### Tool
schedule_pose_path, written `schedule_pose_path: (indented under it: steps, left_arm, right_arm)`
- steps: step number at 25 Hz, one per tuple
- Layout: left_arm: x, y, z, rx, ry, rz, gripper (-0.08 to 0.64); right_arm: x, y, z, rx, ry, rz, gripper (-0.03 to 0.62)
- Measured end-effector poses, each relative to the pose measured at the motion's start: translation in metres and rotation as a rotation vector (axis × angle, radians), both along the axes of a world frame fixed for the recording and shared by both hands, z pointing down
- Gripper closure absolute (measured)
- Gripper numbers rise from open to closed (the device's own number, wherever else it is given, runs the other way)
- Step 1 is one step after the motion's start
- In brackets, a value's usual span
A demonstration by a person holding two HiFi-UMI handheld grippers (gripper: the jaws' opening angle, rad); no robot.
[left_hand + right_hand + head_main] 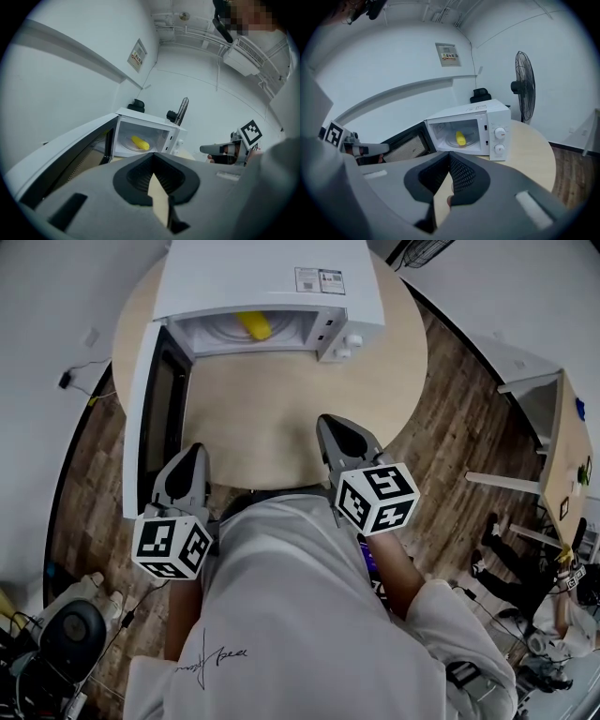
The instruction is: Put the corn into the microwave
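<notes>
The yellow corn (253, 325) lies on the glass plate inside the white microwave (272, 277), whose door (150, 418) stands swung wide to the left. In the gripper views the corn (140, 143) (461, 138) shows through the open front. My left gripper (194, 451) hovers by the table's near edge, just in front of the open door, shut and empty. My right gripper (330, 423) is over the near part of the table, well back from the microwave, also shut with nothing in it. Each gripper shows in the other's view beside the microwave.
The round wooden table (281, 418) carries only the microwave. The microwave's knobs (499, 140) are on its right side. A standing fan (525, 89) is behind the table on the right. Another table (567, 456) and cables lie off to the right on the wooden floor.
</notes>
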State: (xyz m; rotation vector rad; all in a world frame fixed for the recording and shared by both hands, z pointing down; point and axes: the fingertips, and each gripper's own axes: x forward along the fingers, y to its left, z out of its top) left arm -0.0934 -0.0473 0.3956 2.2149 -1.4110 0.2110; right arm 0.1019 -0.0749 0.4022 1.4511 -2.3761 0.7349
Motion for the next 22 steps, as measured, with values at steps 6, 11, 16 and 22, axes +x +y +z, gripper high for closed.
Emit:
schedule_pose_path:
  steps: [6, 11, 16, 22]
  left_arm:
    - [0.004, -0.009, -0.001, -0.024, -0.023, 0.002, 0.569]
    - [0.008, -0.008, -0.004, -0.016, -0.051, 0.026, 0.569]
    - [0.004, -0.006, -0.005, -0.01, -0.062, 0.017, 0.569]
    - [0.001, 0.0, -0.004, -0.01, -0.064, 0.027, 0.569]
  right_arm:
    - [0.007, 0.006, -0.006, -0.012, -0.028, -0.017, 0.581]
    - [0.013, 0.007, -0.012, -0.001, -0.029, -0.027, 0.581]
    - [0.012, 0.008, -0.013, -0.002, -0.031, -0.051, 0.581]
    - [0.009, 0.014, -0.007, -0.008, 0.041, -0.1, 0.58]
